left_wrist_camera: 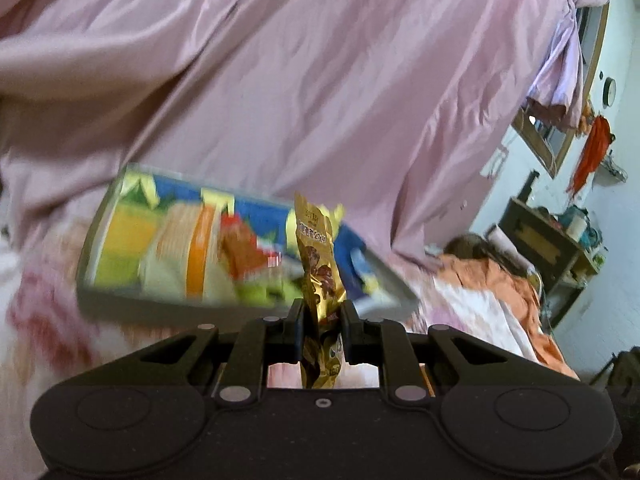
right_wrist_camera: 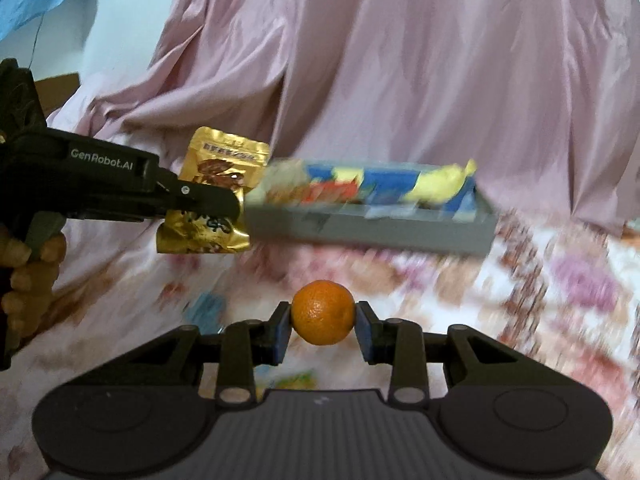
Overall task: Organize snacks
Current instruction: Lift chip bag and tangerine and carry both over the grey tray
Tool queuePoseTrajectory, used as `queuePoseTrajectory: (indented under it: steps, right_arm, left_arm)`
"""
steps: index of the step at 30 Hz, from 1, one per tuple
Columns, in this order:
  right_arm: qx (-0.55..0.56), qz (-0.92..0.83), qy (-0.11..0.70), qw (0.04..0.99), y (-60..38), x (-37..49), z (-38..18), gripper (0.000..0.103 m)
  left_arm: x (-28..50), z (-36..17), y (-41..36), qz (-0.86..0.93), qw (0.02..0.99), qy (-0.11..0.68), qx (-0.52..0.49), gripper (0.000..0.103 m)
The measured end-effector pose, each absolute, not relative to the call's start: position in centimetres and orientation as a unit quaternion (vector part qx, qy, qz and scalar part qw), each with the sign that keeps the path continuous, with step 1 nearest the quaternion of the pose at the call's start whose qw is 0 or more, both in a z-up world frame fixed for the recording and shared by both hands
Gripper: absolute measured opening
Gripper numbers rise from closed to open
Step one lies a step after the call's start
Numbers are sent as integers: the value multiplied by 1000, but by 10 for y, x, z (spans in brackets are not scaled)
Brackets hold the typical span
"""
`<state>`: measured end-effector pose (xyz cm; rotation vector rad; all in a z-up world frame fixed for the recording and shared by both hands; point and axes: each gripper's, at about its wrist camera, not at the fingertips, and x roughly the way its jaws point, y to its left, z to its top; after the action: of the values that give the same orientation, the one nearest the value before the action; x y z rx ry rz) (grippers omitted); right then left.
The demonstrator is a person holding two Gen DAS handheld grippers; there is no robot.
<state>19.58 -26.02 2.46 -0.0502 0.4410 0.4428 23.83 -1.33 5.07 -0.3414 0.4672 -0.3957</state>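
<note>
My left gripper is shut on a gold snack packet, held upright in the air in front of a grey tray full of colourful snack packs. In the right wrist view the left gripper shows from the side, holding the gold packet just left of the grey tray. My right gripper is shut on a small orange, held above the floral bedsheet in front of the tray.
A pink draped sheet hangs behind the tray. The floral bedsheet covers the bed. An orange cloth, a dark shelf and a wall are to the right in the left wrist view.
</note>
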Motion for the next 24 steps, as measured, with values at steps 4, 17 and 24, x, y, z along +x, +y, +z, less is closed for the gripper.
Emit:
queuePoseTrajectory:
  steps: [4,17,24]
  right_arm:
    - [-25,198,202,959,-271,226,42,38]
    - [50,115,206,971,-278,316,42,38]
    - [30,111,218,969,-277,319,29,39]
  left_arm:
    - [268,64,-18,-189,941,221,-173,19]
    - [332,51,-38,-178,935,256,-169,19]
    - [345,39,-38,-161,934,267,-171,19]
